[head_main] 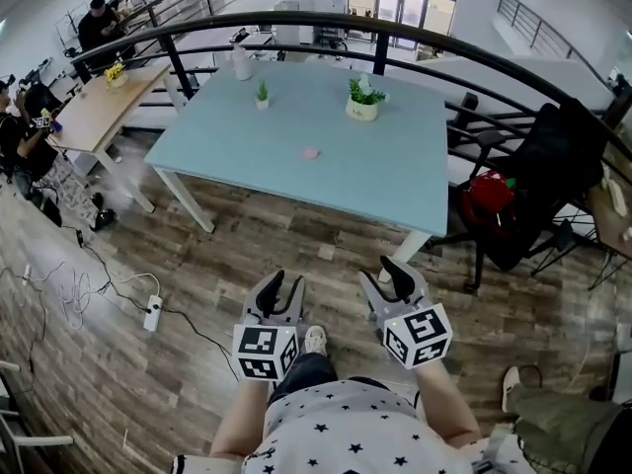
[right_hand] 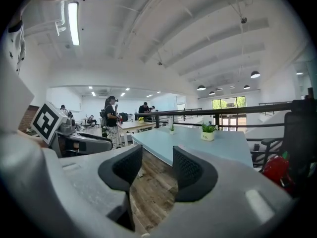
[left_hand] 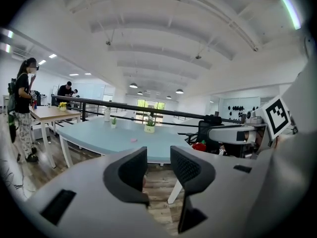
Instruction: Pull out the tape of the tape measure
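Note:
A small pink object (head_main: pixel 311 153) lies near the middle of the light blue table (head_main: pixel 237 141); it is too small to tell what it is. It also shows as a pink speck (left_hand: pixel 133 140) in the left gripper view. Both grippers are held low in front of the person's body, above the wooden floor and well short of the table. My left gripper (head_main: pixel 284 284) (left_hand: pixel 158 163) is open, with only floor seen between its jaws. My right gripper (head_main: pixel 385 276) (right_hand: pixel 157 165) is open and empty too.
Two small potted plants (head_main: pixel 364 99) (head_main: pixel 262 93) and a white bottle (head_main: pixel 242 63) stand at the table's far side, before a black railing (head_main: pixel 395 30). A black chair (head_main: pixel 553 176) with a red bag (head_main: pixel 489 197) is right. People sit at a wooden desk (head_main: pixel 99 107) left. Cables and a power strip (head_main: pixel 152 312) lie on the floor.

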The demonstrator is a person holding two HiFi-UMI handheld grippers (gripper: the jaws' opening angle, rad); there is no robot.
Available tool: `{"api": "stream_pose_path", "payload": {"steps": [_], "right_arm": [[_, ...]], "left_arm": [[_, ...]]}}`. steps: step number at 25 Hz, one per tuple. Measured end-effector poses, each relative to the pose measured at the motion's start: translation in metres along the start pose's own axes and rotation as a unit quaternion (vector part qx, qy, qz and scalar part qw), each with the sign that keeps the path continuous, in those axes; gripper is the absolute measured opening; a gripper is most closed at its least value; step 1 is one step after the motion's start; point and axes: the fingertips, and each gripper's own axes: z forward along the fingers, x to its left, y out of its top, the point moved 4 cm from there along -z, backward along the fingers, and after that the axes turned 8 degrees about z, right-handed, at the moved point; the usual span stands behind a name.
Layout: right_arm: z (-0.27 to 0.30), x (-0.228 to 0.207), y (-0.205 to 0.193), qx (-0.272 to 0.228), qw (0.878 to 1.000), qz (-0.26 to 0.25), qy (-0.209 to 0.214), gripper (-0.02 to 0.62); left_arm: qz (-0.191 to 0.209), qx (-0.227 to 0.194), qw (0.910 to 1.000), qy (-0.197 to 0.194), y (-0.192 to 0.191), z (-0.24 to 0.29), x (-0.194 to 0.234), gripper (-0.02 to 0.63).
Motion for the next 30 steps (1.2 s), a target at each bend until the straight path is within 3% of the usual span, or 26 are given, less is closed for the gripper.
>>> {"api": "stream_pose_path", "payload": {"steps": [15, 30], "right_arm": [[0.122, -0.029, 0.043, -0.008, 1.000, 0.004, -0.009, 0.179], [0.190, -0.051, 0.069, -0.011, 1.000, 0.002, -0.021, 0.179]], "left_arm": [[0.013, -0.009, 0.9997, -0.020, 0.041, 0.101, 0.086, 0.144], [0.018, -0.007, 0.9991, -0.037, 0.062, 0.161, 0.139, 0.144]]}}
